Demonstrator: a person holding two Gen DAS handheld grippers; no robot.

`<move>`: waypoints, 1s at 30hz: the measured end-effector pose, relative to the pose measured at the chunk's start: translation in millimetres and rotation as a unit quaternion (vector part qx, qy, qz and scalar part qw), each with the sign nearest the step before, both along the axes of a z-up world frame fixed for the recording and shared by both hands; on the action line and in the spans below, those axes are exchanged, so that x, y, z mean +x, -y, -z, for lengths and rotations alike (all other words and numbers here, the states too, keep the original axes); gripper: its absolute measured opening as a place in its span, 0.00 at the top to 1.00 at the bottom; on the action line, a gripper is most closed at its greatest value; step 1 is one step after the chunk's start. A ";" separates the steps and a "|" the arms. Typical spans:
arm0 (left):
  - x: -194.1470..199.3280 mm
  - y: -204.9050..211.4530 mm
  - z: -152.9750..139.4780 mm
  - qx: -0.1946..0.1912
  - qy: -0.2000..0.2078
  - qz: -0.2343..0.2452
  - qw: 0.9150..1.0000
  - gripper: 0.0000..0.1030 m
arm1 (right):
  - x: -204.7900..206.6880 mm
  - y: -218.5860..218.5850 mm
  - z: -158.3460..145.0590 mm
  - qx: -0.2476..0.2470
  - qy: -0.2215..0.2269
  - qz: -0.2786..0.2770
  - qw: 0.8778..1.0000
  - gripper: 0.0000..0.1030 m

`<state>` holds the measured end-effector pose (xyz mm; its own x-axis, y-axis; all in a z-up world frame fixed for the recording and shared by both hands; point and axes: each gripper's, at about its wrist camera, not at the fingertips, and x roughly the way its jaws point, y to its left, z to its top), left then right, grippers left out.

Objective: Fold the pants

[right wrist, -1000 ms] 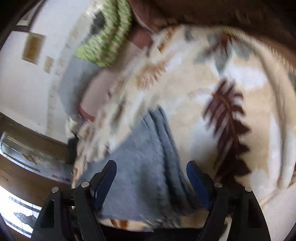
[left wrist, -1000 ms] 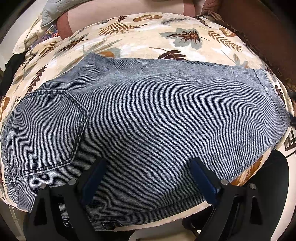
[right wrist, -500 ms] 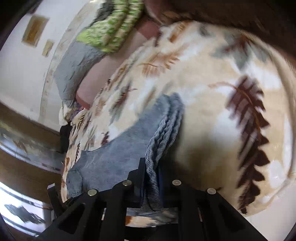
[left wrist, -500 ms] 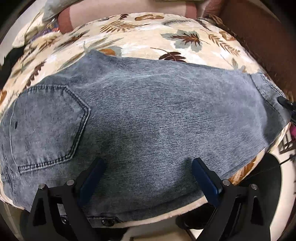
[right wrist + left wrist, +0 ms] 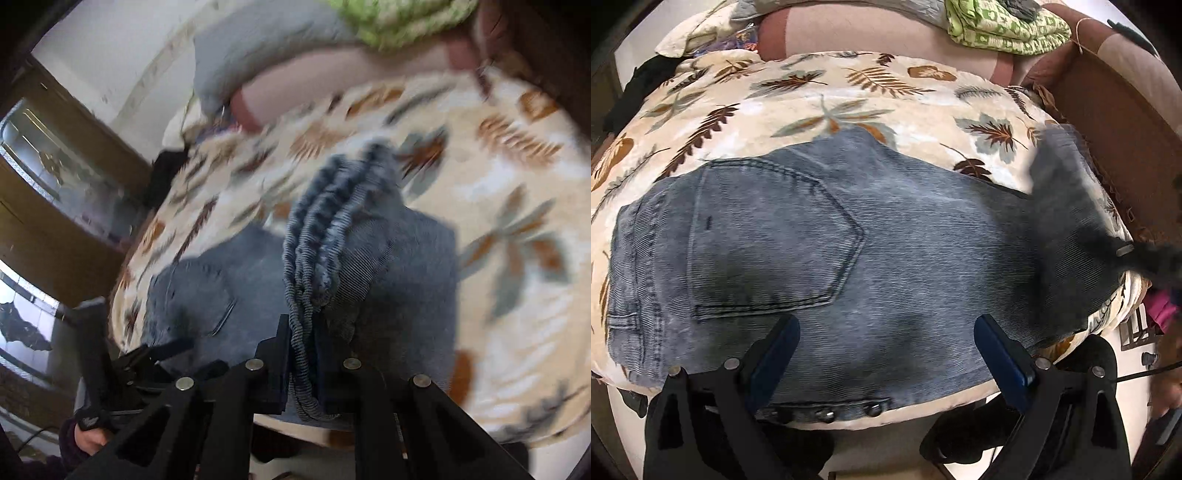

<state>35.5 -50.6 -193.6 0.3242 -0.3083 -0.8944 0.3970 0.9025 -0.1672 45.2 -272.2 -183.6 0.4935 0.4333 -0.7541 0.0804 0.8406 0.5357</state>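
Right gripper [image 5: 302, 354] clenched on lifted jeans [image 5: 905, 258] hem; left gripper [image 5: 886, 350] spread wide above jeans on bed [image 5: 812, 99].

No legible text, no brand marks, no numbers, no signs, either wrist view, right view motion-blurred

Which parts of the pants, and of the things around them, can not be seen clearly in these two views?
- Left wrist view: the lifted hem of the pants is blurred by motion; the right gripper holding it is only a dark smear.
- Left wrist view: the left gripper covers part of the near edge of the pants.
- Right wrist view: the hem disappears between the closed fingers.
- Right wrist view: the leaf blanket is blurred.
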 end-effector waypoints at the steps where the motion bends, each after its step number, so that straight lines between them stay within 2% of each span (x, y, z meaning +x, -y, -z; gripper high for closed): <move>1: 1.0 -2.5 0.5 0.000 -0.001 -0.001 1.000 0.08 | 6.2 -9.3 12.1 0.014 -0.020 -0.011 1.000 0.78; 3: 0.9 -9.1 2.8 0.001 -0.004 -0.008 1.000 0.08 | 11.4 -19.2 30.7 0.050 -0.039 -0.029 0.998 0.68; 5: 0.1 -16.8 2.6 0.001 -0.005 -0.016 1.000 0.08 | 7.0 -16.3 31.9 0.092 -0.023 -0.030 0.995 0.62; 7: -0.5 -19.8 2.2 0.001 -0.005 -0.021 1.000 0.08 | -0.7 -0.6 26.4 0.099 0.001 -0.007 0.995 0.58; 10: -3.5 -9.1 0.1 -0.001 0.003 -0.010 1.000 0.08 | -12.8 28.5 14.7 0.065 0.032 0.049 0.996 0.57; 13: -13.3 16.6 -5.1 -0.006 0.016 0.025 1.000 0.08 | -20.3 48.4 17.7 0.037 0.035 0.078 0.996 0.57; 14: -16.6 25.4 -6.2 -0.005 0.023 0.036 0.999 0.08 | -21.5 51.9 23.7 0.013 0.031 0.088 0.996 0.57; 15: -20.5 39.0 -6.4 0.000 0.036 0.053 0.998 0.08 | -20.8 54.9 30.9 -0.007 0.019 0.094 0.995 0.58; 16: -22.6 48.1 -4.5 0.007 0.044 0.064 0.997 0.08 | -18.9 55.4 43.9 -0.016 0.001 0.093 0.996 0.64; 17: -23.4 55.8 -1.2 0.016 0.049 0.074 0.996 0.08 | -17.9 58.1 56.7 -0.012 -0.016 0.094 0.995 0.66; 19: -21.8 71.2 19.4 0.054 0.039 0.096 0.993 0.08 | -20.0 60.6 64.8 -0.009 -0.010 0.099 0.995 0.68; 20: -19.3 74.7 31.0 0.080 0.031 0.098 0.991 0.06 | -19.1 61.1 62.2 -0.011 -0.012 0.096 0.995 0.68; 21: -14.8 70.6 41.4 0.078 0.015 0.089 0.993 0.06 | -17.4 61.5 57.5 -0.012 -0.013 0.093 0.996 0.68; 22: -12.0 64.2 41.2 0.056 0.006 0.074 0.996 0.06 | -16.0 62.1 50.1 -0.011 -0.006 0.089 0.996 0.68; 24: -8.4 58.8 35.6 0.047 -0.011 0.063 0.997 0.06 | -8.3 56.9 35.8 -0.018 0.016 0.078 0.997 0.68; 26: -8.8 56.0 28.2 0.049 -0.001 0.059 0.997 0.06 | 5.6 46.3 25.2 -0.036 0.026 0.071 0.996 0.68; 30: -13.9 42.8 5.6 0.051 0.036 0.045 0.997 0.06 | 37.0 20.5 28.4 -0.054 0.029 0.050 0.997 0.68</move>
